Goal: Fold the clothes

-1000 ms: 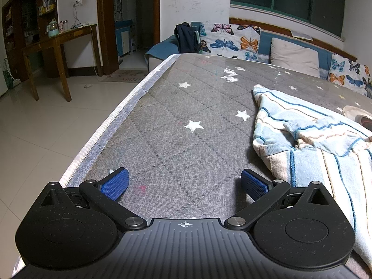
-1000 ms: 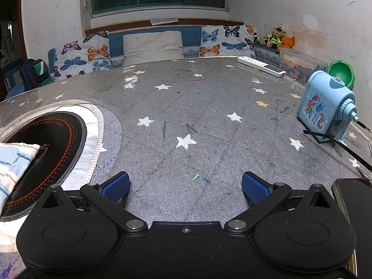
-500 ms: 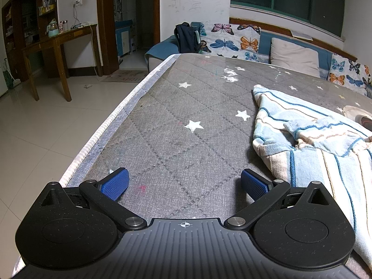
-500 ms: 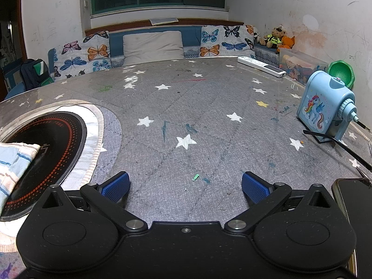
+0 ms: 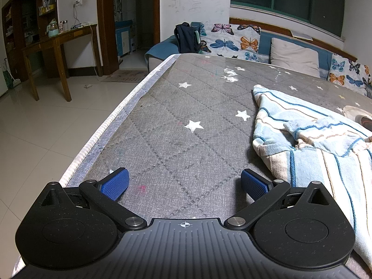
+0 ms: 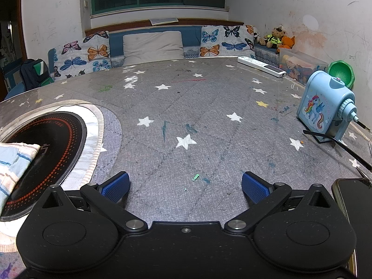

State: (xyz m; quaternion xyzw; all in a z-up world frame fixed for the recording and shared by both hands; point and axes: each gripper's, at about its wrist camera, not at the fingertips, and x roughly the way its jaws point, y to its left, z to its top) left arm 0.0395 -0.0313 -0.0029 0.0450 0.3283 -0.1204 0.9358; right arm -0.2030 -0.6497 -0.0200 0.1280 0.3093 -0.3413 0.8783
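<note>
On the tabletop [image 5: 176, 144] both my left tongs [image 5: 184, 183] and right tongs [image 6: 186, 184] gape wide and empty, folding unstarted; next I should reach for the striped garment [image 5: 309, 139].

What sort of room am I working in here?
Likely a home living or dining room: grey star-print table cover, butterfly-print cushions on a bench, teddy bears, wooden desk.
</note>
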